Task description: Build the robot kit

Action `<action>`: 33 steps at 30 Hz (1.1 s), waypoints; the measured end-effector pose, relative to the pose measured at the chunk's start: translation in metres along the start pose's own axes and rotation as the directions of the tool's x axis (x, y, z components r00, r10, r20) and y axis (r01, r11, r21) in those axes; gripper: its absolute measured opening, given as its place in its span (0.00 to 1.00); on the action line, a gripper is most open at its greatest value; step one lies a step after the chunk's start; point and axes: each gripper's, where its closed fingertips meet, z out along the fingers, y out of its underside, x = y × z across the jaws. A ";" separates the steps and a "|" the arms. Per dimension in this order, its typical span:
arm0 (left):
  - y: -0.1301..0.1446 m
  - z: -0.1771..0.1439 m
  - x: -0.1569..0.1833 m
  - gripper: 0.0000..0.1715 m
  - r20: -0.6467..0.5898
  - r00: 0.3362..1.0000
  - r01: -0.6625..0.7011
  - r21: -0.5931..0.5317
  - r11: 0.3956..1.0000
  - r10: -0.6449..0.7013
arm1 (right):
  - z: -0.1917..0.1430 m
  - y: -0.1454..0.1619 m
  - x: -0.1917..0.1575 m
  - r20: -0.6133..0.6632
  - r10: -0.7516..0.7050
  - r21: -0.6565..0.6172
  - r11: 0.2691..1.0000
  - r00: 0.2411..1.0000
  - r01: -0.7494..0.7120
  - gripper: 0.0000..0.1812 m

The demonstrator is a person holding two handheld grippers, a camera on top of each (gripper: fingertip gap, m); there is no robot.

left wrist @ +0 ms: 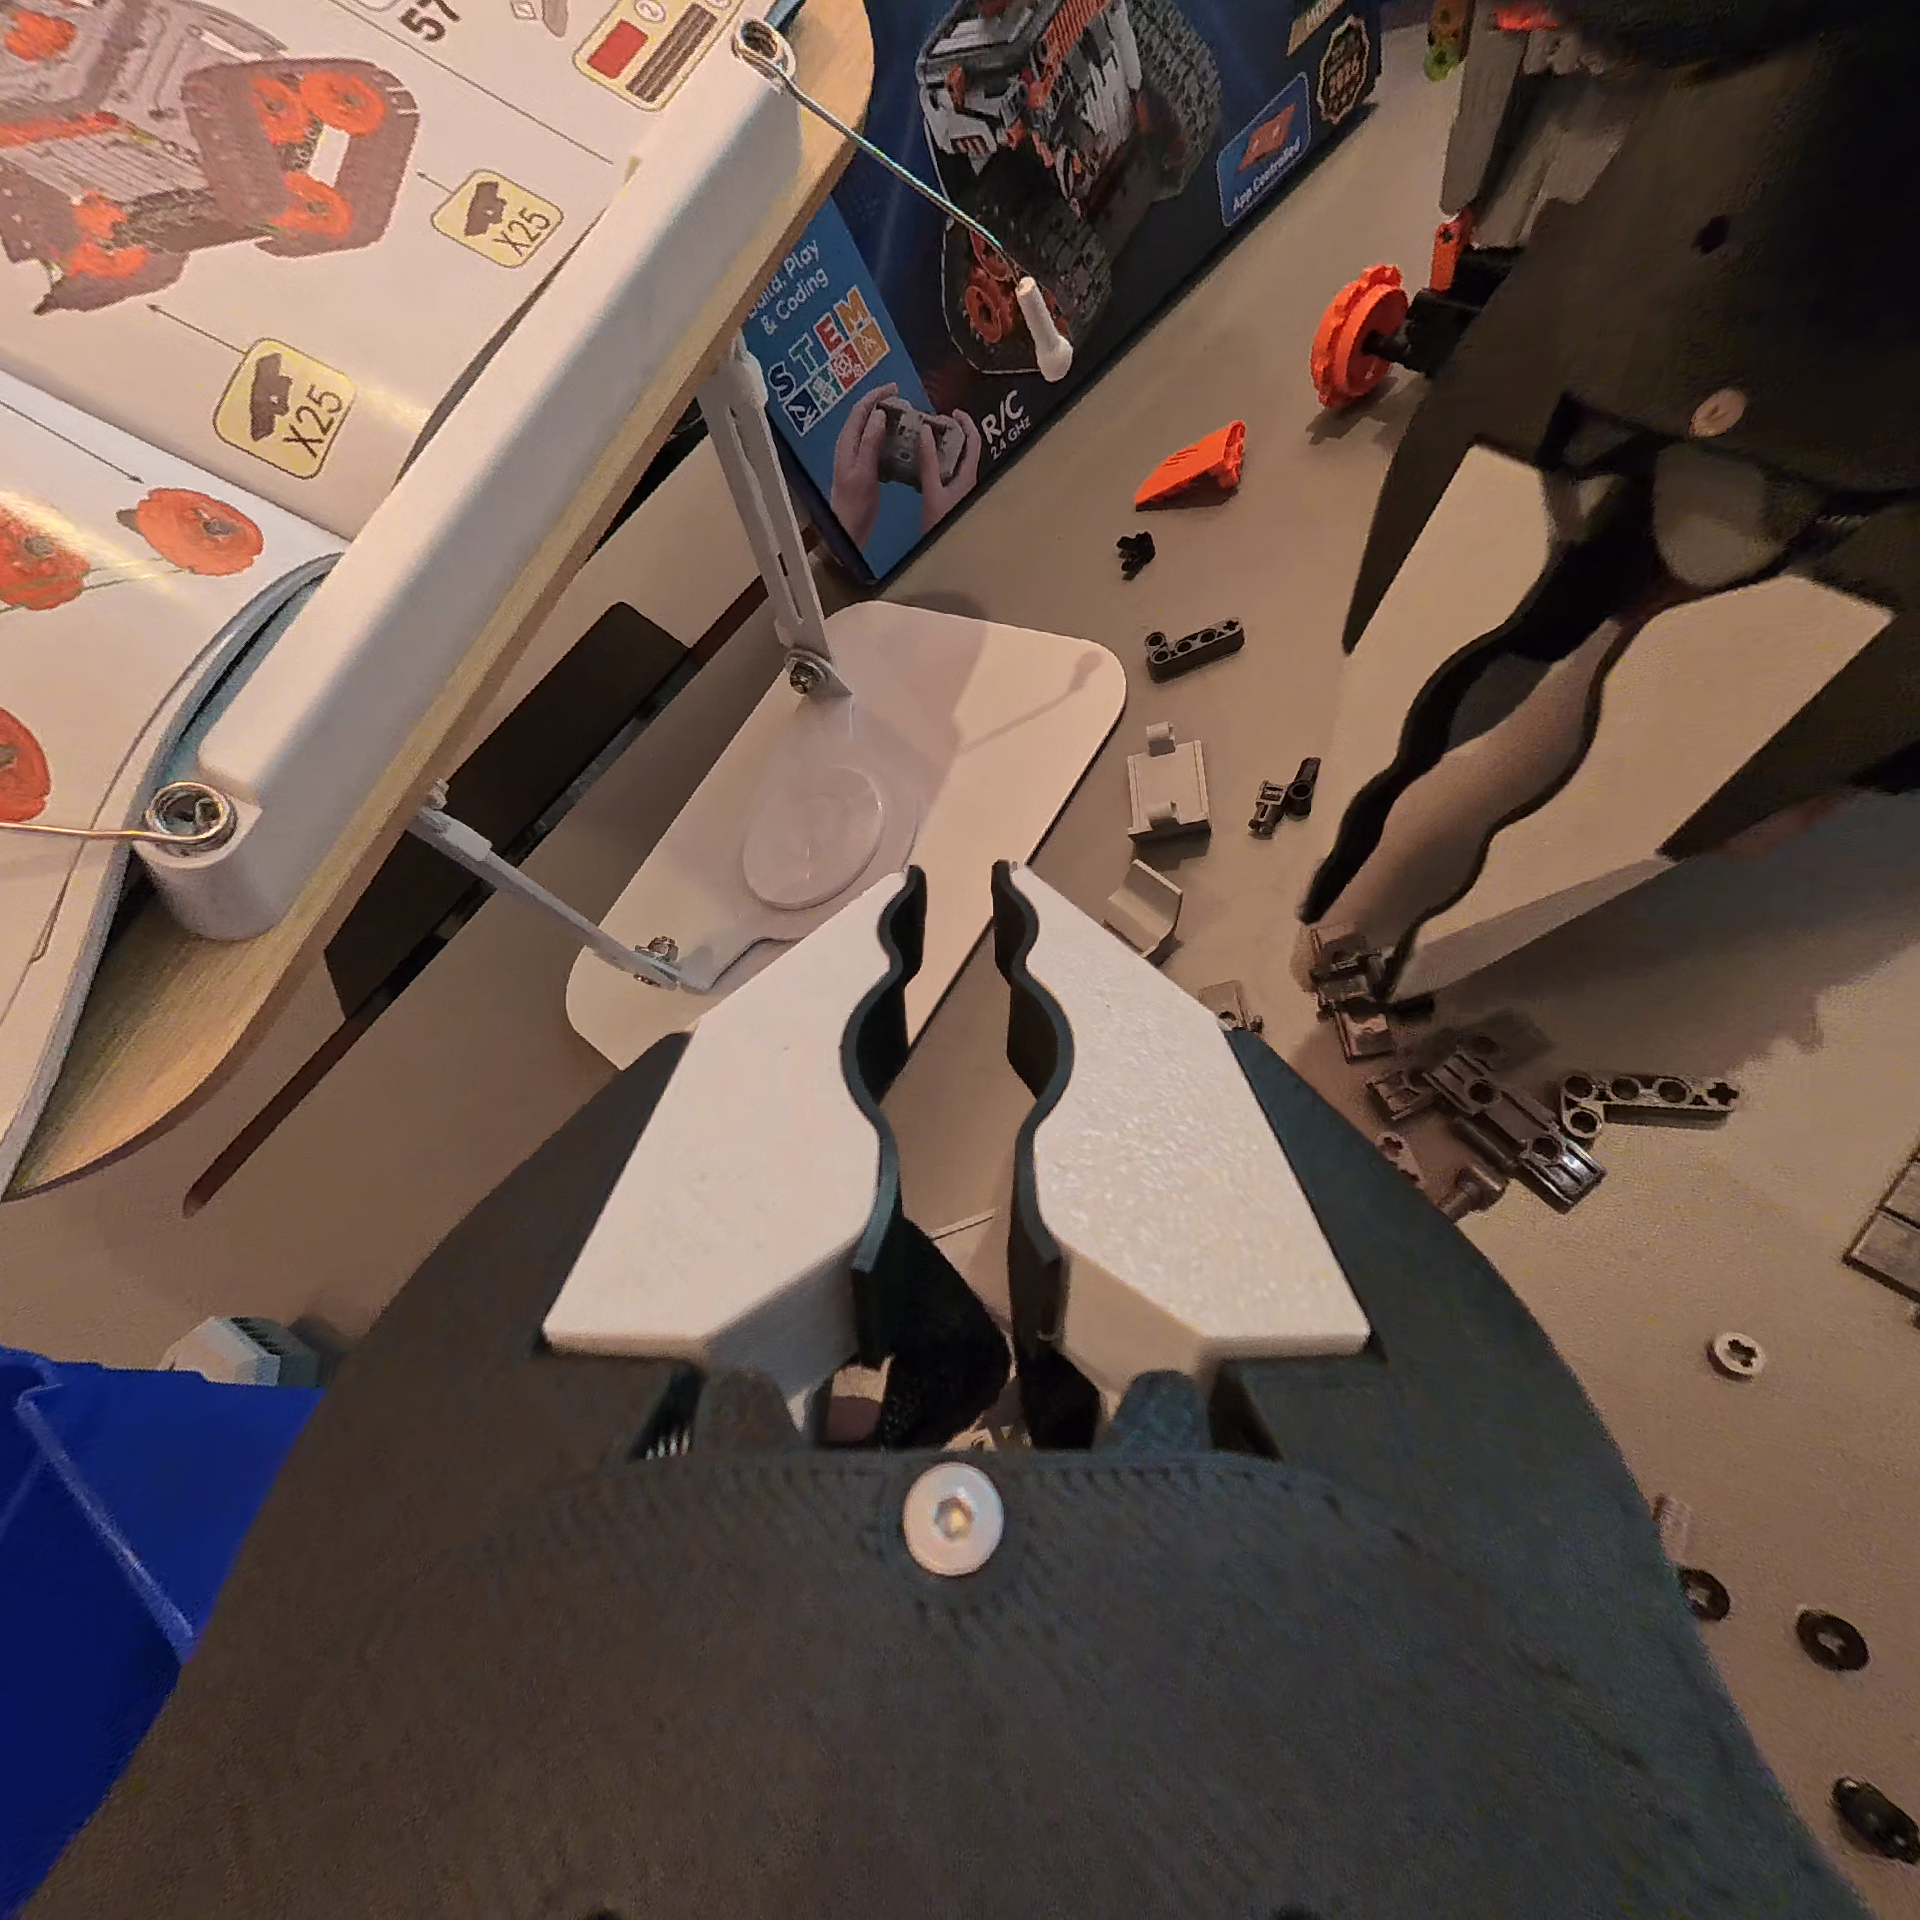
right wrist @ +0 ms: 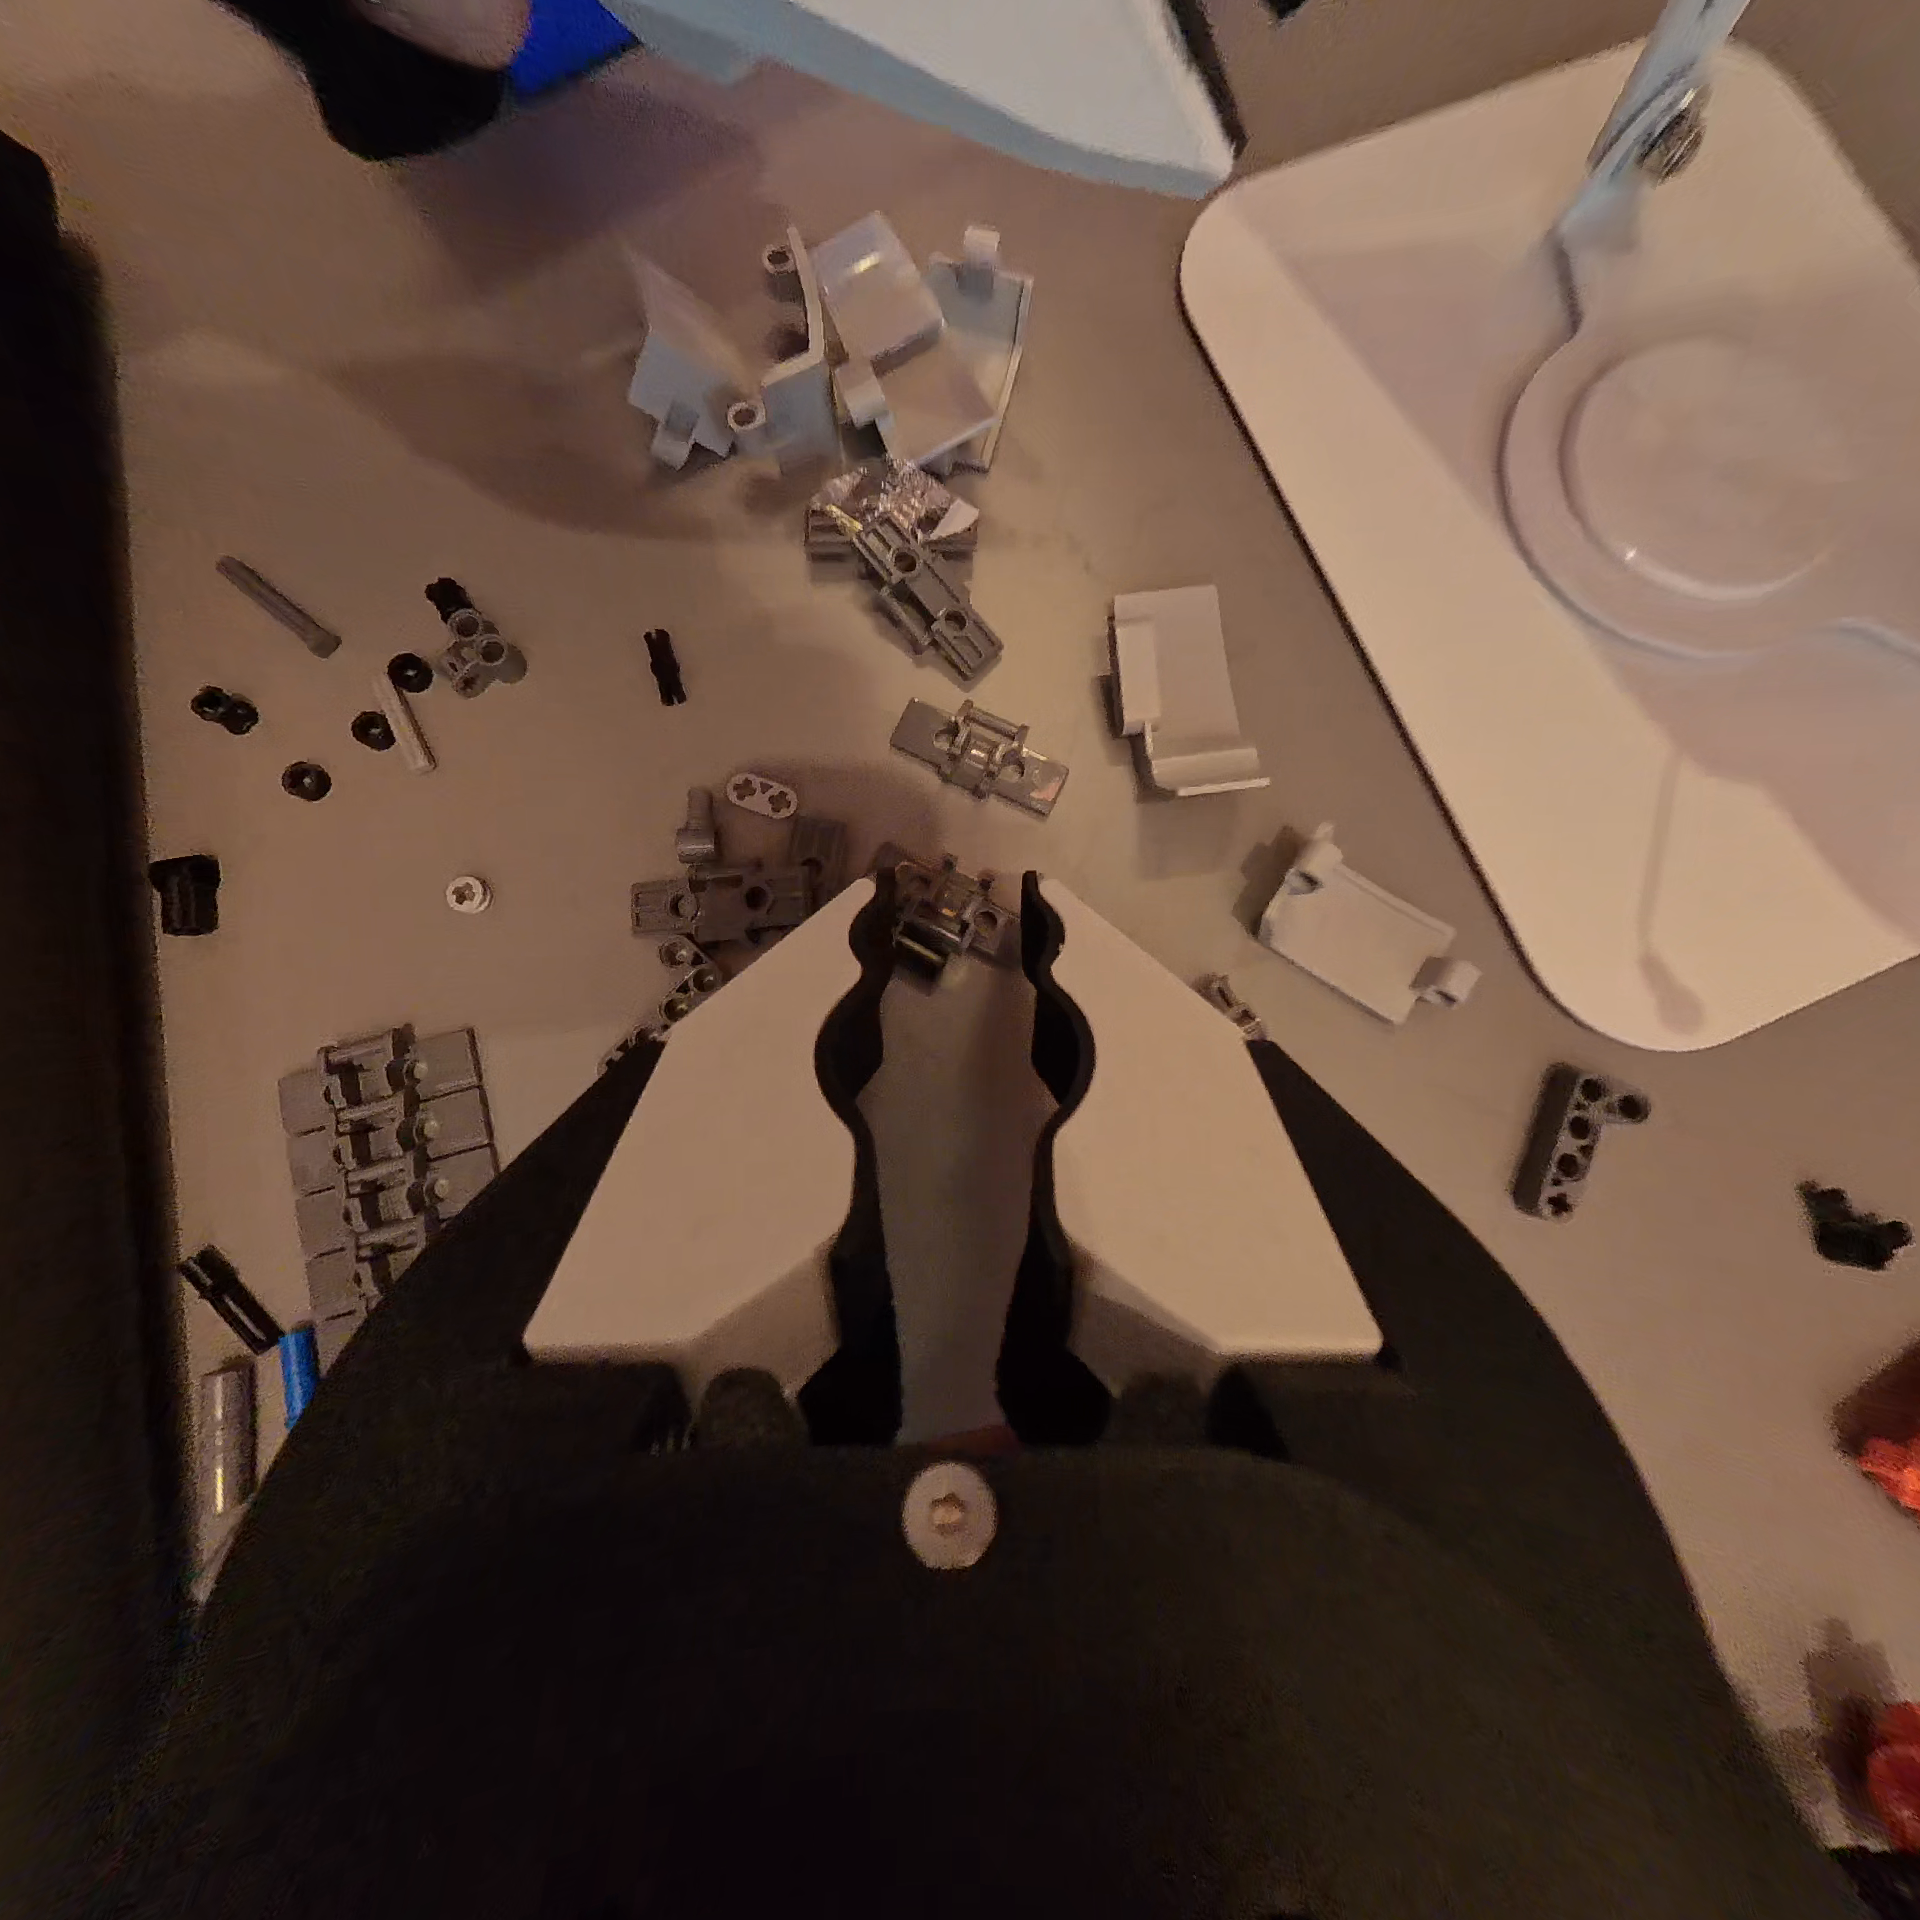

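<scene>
My right gripper [right wrist: 951, 883] is spread around a grey track link [right wrist: 940, 920]; left gripper [left wrist: 951, 883] empty, spread, near the stand base [left wrist: 997, 686]. Neighbouring links could snag.

The left wrist view looks forward and slightly down along its own fingers from low over the table [left wrist: 1039, 582], facing the white stand base [left wrist: 987, 707] near ahead, the instruction booklet [left wrist: 260, 260] close at the left and the blue toy box [left wrist: 1039, 260] farther off. The right wrist view looks almost straight down from close above the scattered grey parts [right wrist: 831, 353]. Both views share the stand base [right wrist: 1455, 416], at the right in the second, and the loose pieces beside it.
</scene>
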 end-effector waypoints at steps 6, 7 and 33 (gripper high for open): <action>-0.002 0.002 0.006 0.07 -0.027 1.000 0.003 0.004 1.000 -0.003 | 0.012 0.009 -0.001 -0.035 0.044 -0.057 0.997 0.998 -0.046 0.07; -0.002 0.002 0.007 0.07 -0.031 1.000 0.002 0.006 1.000 -0.001 | 0.013 0.010 -0.001 -0.038 0.044 -0.057 0.997 0.998 -0.046 0.07; -0.032 0.019 0.136 0.08 -0.333 0.915 -0.220 0.063 0.974 0.228 | -0.153 0.171 -0.044 -0.057 0.099 -0.145 0.984 0.993 -0.106 0.09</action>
